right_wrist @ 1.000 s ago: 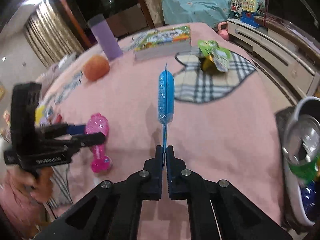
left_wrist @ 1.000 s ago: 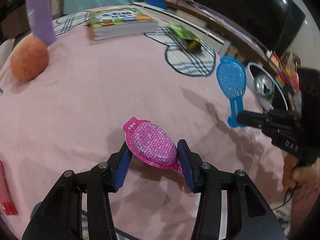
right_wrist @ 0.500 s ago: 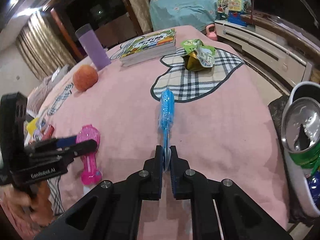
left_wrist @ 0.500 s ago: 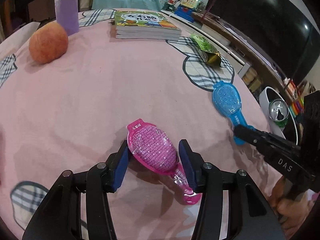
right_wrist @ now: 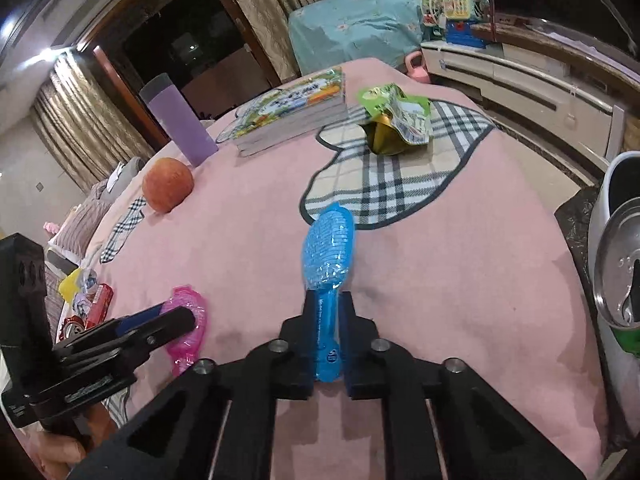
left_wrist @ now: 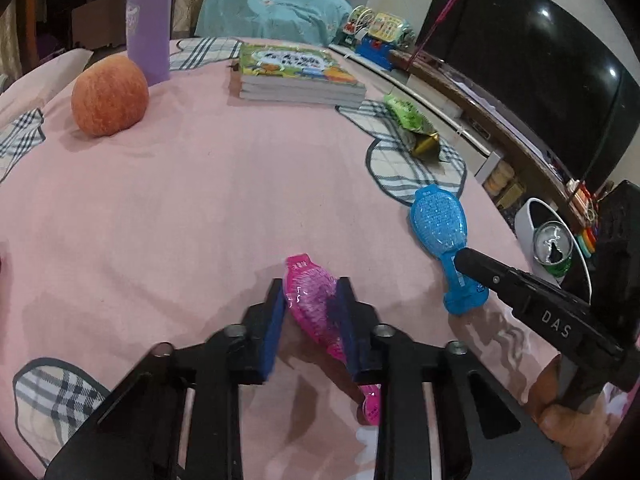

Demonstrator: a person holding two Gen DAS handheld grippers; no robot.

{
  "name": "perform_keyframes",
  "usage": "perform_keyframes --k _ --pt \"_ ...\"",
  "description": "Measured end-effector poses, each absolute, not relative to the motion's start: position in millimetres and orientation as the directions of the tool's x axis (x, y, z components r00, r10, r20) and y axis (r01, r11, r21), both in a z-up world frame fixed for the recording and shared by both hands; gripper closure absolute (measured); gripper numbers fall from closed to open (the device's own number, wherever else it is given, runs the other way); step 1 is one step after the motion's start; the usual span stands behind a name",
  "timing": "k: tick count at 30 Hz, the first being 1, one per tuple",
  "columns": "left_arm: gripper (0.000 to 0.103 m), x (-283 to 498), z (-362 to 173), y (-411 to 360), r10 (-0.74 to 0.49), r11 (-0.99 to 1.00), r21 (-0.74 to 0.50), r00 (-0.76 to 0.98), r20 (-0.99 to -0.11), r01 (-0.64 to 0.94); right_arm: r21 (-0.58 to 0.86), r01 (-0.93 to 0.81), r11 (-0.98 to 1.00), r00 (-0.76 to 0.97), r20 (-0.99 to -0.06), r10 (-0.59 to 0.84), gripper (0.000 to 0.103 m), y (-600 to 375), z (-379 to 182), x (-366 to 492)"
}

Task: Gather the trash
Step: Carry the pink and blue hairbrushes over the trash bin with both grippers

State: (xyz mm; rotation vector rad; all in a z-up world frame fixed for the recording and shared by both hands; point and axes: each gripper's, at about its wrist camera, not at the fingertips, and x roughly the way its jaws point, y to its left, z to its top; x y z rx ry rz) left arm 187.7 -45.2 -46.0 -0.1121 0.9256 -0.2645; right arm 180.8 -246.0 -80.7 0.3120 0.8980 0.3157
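Note:
A pink brush-shaped wrapper lies on the pink tablecloth, and my left gripper is shut on its head. It also shows in the right wrist view. A blue brush-shaped wrapper lies flat near the table's right edge; my right gripper has let its jaws part slightly around the handle. In the left wrist view the blue wrapper lies under the right gripper's tip. A green and gold snack bag lies on a plaid patch farther back.
An apple, a purple cup and a stack of books stand at the back. A white bin holding a green can stands off the table's right edge. Cans and wrappers lie at the left.
My left gripper has closed on the pink wrapper. The blue wrapper was lowered from edge-up to lying flat, and my right gripper's jaws have loosened on its handle.

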Motion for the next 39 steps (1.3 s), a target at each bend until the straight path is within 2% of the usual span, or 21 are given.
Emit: perform_keyframes --k 9,12,15,16,21,28,32,34,36,39 --pt "0.084 183 -40 -74 -0.236 0.959 -0.094 0.568 -0.789 0.269 0.270 -0.148 0.952 0.597 -0.743 0.303 0.099 -247 -68 165" --pt "0.082 184 -42 -80 -0.233 0.959 -0.093 0.555 -0.799 0.268 0.242 -0.165 0.956 0.589 -0.753 0.293 0.099 -245 -66 163" --pt "0.076 183 -48 -81 -0.222 0.965 -0.098 0.556 -0.801 0.245 0.273 -0.166 0.948 0.575 -0.754 0.318 0.097 -246 -71 165" --pt "0.074 181 -49 -82 -0.224 0.965 -0.100 0.556 -0.801 0.243 0.283 -0.163 0.945 0.574 -0.752 0.325 0.092 -247 -72 166" --pt "0.074 175 -51 -82 -0.233 0.965 -0.117 0.570 -0.788 0.234 0.396 -0.118 0.911 0.551 -0.737 0.391 0.088 -257 -86 173" --pt "0.076 173 -51 -81 -0.254 0.962 -0.146 0.570 -0.781 0.229 0.462 -0.090 0.883 0.541 -0.721 0.433 0.087 -260 -91 175" --pt "0.077 170 -51 -83 -0.255 0.961 -0.143 0.571 -0.780 0.235 0.478 -0.088 0.874 0.545 -0.712 0.444 0.077 -258 -90 179" --pt "0.080 170 -50 -82 -0.258 0.961 -0.145 0.573 -0.778 0.236 0.445 -0.099 0.890 0.546 -0.723 0.422 0.077 -252 -89 182" --pt "0.082 170 -48 -80 -0.269 0.959 -0.158 0.573 -0.775 0.236 0.417 -0.109 0.902 0.545 -0.734 0.405 0.088 -247 -88 183" --pt "0.083 169 -47 -79 -0.277 0.956 -0.164 0.572 -0.772 0.243 0.416 -0.125 0.901 0.549 -0.727 0.412 0.092 -247 -86 178"
